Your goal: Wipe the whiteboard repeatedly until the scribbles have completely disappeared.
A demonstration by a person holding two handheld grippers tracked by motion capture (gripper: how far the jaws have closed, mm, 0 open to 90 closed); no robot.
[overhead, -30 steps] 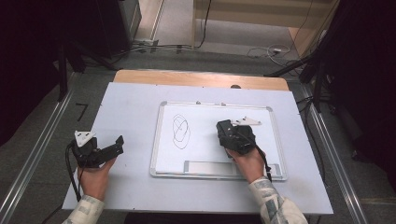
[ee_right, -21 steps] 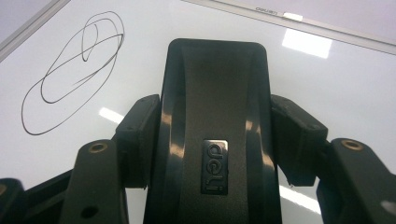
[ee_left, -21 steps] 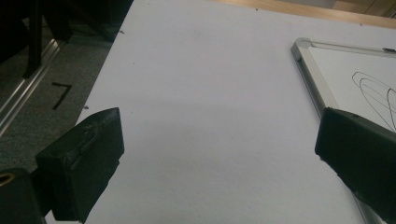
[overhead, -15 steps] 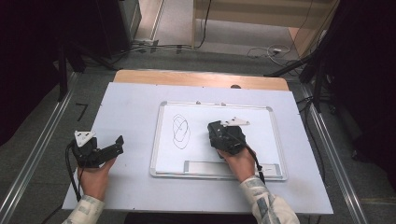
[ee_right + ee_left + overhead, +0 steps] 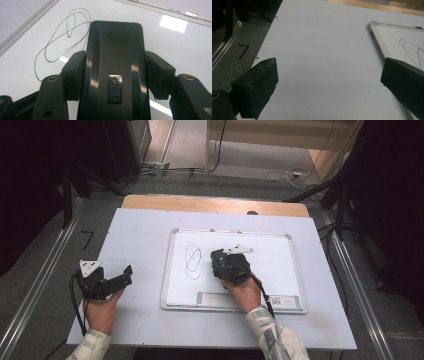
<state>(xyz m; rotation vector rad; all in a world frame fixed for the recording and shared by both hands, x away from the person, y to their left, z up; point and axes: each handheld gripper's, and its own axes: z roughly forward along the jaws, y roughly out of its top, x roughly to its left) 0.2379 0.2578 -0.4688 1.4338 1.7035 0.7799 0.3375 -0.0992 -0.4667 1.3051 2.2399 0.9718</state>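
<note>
On the white table [image 5: 140, 235], the right hand-held gripper [image 5: 226, 265] pinches an eraser [image 5: 113, 65] on the whiteboard [image 5: 270, 265]; the left hand-held gripper [image 5: 117, 277] is spread.

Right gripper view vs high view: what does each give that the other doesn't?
Right gripper view: the black eraser clamped between the right tongs, and the embossed logo on its back.

High view: the left tongs open over the white table cover, apart from the board; the full whiteboard frame; both hands; the floor around the table.

Both: the whiteboard surface and the black scribble, which lies to the left of the right tongs.
</note>
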